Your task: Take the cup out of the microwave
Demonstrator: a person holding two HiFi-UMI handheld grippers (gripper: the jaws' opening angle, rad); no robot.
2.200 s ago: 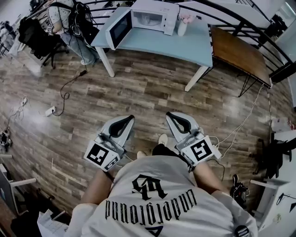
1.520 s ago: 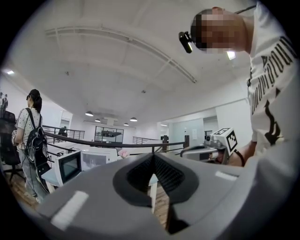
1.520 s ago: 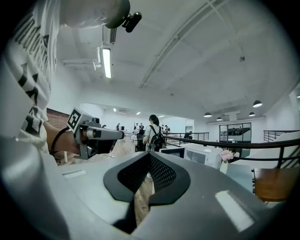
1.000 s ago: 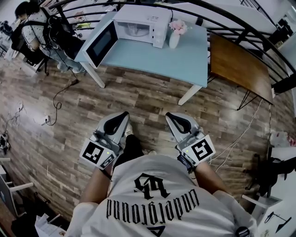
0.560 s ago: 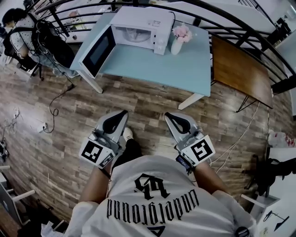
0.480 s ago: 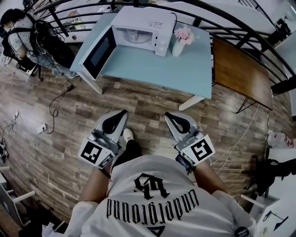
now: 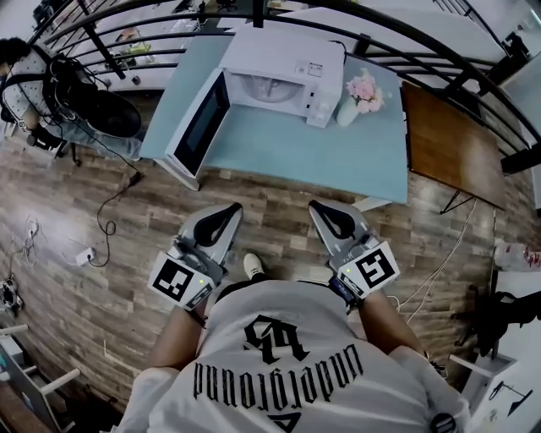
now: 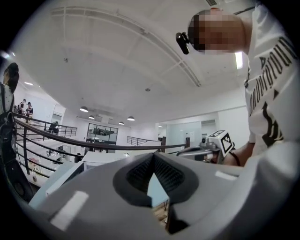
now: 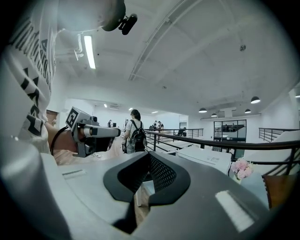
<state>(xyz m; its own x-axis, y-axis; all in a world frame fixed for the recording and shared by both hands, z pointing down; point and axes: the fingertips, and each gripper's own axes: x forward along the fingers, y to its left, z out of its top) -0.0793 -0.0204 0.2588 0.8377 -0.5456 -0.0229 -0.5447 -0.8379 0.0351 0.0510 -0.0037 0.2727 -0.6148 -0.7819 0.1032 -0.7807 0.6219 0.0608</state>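
A white microwave [image 7: 283, 72] stands on a light blue table [image 7: 338, 161], its door [image 7: 199, 127] swung wide open to the left. A pale round shape shows in the lit cavity [image 7: 266, 86]; I cannot make out the cup there. My left gripper [image 7: 228, 211] and right gripper [image 7: 321, 209] are held side by side over the wooden floor, short of the table's front edge and pointing at it. Both are shut, with nothing between the jaws. In the left gripper view the left gripper [image 8: 153, 157] has its tips together, as does the right gripper [image 9: 149, 155] in the right gripper view.
A vase of pink flowers [image 7: 359, 93] stands right of the microwave. A brown table [image 7: 448, 144] adjoins on the right, and a black railing [image 7: 380, 25] runs behind both. A person with a backpack [image 7: 51, 84] sits at far left. A cable and power strip [image 7: 84, 254] lie on the floor.
The table and microwave have come nearer and grown larger in the head view as the person walked toward them. Both grippers kept the same shut, side-by-side pose.
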